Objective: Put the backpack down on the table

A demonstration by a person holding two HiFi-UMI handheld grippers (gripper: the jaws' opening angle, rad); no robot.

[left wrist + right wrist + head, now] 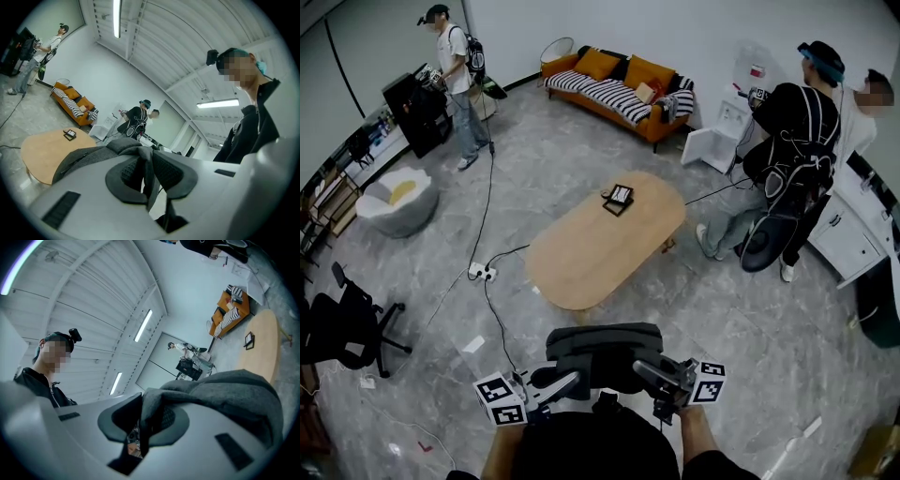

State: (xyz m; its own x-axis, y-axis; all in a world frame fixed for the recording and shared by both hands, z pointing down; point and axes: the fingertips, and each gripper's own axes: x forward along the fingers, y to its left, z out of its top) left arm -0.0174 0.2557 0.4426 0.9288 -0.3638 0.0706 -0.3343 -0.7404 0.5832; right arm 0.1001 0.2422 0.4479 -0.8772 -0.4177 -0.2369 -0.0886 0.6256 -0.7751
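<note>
A dark grey backpack (605, 349) hangs between my two grippers, low in the head view, just short of the near end of the oval wooden table (600, 239). My left gripper (565, 381) is shut on a fold of its grey fabric (140, 157). My right gripper (649, 373) is shut on another fold of the backpack (225, 390). In the left gripper view the gripper (147, 176) has the cloth pinched between its pads, and the table (44, 150) lies beyond. The right gripper (143, 420) also pinches cloth, with the table (262, 343) far off.
A small black device (619, 198) lies on the table's far end. A power strip with cables (480, 273) is on the floor left of the table, and a black office chair (342, 323) further left. Beyond stand an orange sofa (619, 89) and two people (792, 150).
</note>
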